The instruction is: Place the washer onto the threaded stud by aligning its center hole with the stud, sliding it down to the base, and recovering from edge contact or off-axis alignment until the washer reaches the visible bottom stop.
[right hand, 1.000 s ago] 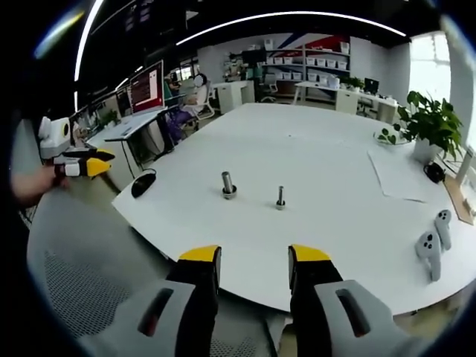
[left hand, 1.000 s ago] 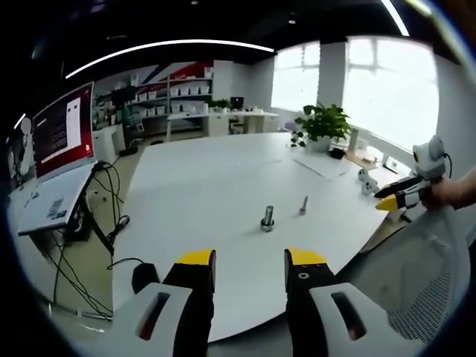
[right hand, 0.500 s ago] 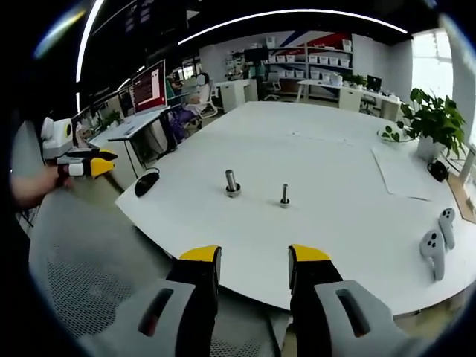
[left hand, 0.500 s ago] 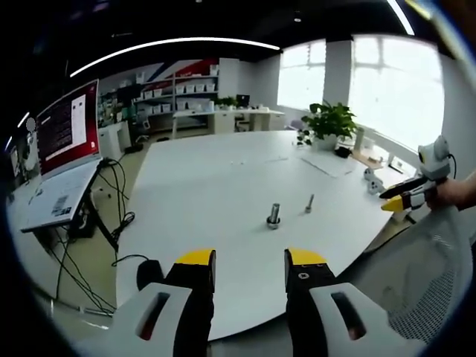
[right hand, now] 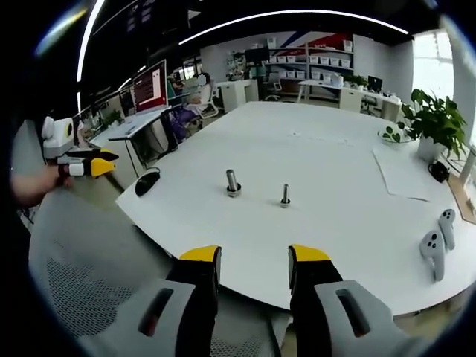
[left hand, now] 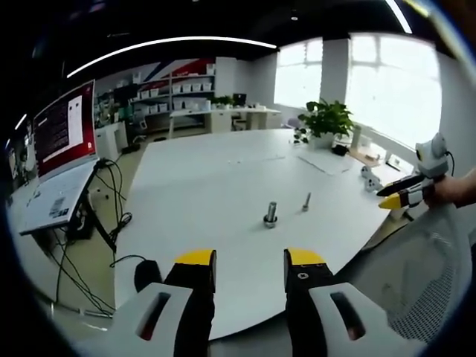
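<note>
grippers are both held above the near edge of the large white table, jaws apart and holding nothing: left gripper, right gripper. thick metal threaded stud stands upright mid-table, with the thinner metal bolt near it. washer is too small to tell. white mesh chair is below.

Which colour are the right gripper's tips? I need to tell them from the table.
Yellow tips, seen best in the right gripper view.
</note>
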`<state>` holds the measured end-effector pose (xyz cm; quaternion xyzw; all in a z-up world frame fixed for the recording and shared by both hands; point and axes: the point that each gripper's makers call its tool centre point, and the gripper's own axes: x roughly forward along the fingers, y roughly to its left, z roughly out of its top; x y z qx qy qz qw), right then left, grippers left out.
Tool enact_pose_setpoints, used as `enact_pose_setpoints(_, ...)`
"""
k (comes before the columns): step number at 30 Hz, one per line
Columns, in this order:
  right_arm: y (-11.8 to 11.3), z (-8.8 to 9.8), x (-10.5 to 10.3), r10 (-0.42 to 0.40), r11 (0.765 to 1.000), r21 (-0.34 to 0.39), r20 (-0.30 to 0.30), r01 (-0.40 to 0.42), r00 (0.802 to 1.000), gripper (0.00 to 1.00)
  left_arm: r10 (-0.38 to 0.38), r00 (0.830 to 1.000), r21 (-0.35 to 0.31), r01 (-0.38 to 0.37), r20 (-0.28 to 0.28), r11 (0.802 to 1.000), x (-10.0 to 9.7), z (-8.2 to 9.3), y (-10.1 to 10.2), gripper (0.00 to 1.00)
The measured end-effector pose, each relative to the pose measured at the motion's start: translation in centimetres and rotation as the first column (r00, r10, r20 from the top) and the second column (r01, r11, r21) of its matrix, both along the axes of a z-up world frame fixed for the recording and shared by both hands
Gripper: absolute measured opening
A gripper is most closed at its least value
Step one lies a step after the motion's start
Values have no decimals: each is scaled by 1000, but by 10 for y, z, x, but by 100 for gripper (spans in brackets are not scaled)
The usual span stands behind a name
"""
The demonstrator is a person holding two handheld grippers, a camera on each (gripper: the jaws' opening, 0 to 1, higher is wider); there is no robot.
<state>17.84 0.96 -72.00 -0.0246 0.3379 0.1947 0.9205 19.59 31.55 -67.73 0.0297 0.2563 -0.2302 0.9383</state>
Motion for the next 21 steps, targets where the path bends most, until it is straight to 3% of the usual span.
enact_pose_setpoints(12,-8,0,-1,-42,998,-39,-13,42,999,39,-32,999,-42,32,-2,999,-2,3,-7,33)
enact_pose_setpoints(21,-4,-2,-4,-12,997,-77,-28,10,1000,39,-49,999,-54,49,8,997,-3,6,-11,32)
